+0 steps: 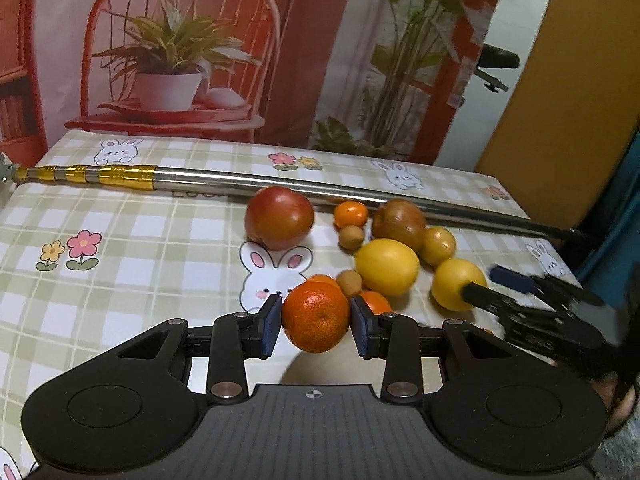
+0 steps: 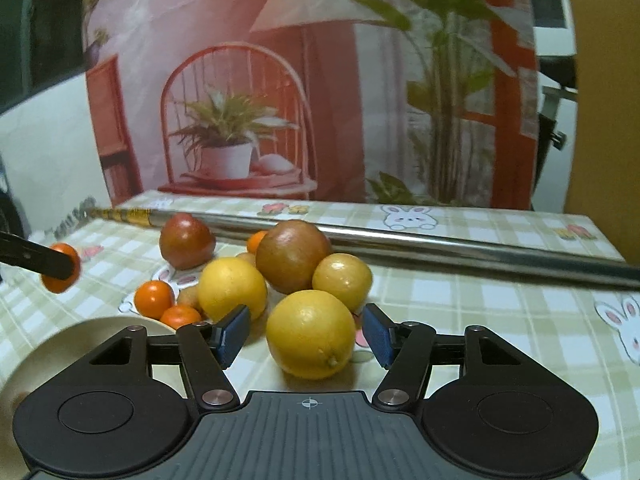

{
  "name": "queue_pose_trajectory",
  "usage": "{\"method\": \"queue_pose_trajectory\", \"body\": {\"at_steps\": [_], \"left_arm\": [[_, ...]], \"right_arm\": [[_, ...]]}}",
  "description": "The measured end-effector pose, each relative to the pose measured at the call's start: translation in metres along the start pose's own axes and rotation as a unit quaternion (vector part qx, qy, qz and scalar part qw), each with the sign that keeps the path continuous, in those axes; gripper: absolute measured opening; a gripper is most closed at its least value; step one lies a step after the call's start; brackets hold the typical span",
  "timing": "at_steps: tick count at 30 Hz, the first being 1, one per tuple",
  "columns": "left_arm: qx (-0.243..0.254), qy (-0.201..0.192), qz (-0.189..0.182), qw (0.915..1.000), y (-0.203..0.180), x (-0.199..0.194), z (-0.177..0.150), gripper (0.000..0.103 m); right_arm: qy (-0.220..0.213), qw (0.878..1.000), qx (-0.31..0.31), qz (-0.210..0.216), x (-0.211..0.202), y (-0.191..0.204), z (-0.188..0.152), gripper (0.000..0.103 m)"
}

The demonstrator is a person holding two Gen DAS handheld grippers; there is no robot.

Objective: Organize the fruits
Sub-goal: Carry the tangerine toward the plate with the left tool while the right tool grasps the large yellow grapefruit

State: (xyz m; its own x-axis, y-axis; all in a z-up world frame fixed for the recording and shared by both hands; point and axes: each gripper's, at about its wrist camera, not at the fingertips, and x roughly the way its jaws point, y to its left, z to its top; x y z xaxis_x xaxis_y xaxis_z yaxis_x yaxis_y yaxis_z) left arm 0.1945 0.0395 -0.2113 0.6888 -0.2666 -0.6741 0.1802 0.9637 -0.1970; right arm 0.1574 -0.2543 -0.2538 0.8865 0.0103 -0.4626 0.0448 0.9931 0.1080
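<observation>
Left gripper [image 1: 316,322]: pads clamped on a mandarin [image 1: 316,316], lifted
Right gripper [image 2: 306,334]: spread wide around nearest lemon [image 2: 311,334], not touching
Fruit cluster: table centre, metal pole [image 1: 280,182] behind
Open room: bare tablecloth [image 1: 120,240] left
Right view only: cream bowl [image 2: 60,344]

text: none fully legible | tablecloth [image 1: 120,216]: partial dark letters under pole [image 1: 280,182]

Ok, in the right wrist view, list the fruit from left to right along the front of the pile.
Held orange → small orange → left lemon → nearest lemon, between the right gripper pads.
</observation>
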Motion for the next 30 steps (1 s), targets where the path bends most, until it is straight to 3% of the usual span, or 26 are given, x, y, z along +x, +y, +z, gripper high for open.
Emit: {"method": "queue_pose_trajectory", "body": {"at_steps": [12, 14, 30], "left_arm": [[0.011, 0.006, -0.010, 0.9999, -0.009, 0.000, -0.018, 0.039], [0.011, 0.011, -0.011, 0.9998, -0.010, 0.002, -0.020, 0.039], [0.003, 0.020, -0.009, 0.9998, -0.013, 0.000, -0.036, 0.039]], "right_arm": [[0.040, 0.999, 0.009, 0.000, 0.028, -0.001, 0.002, 0.056], [0.039, 0.999, 0.019, 0.001, 0.026, -0.005, 0.000, 0.051], [0.019, 0.999, 0.028, 0.005, 0.014, -0.008, -0.012, 0.051]]}}
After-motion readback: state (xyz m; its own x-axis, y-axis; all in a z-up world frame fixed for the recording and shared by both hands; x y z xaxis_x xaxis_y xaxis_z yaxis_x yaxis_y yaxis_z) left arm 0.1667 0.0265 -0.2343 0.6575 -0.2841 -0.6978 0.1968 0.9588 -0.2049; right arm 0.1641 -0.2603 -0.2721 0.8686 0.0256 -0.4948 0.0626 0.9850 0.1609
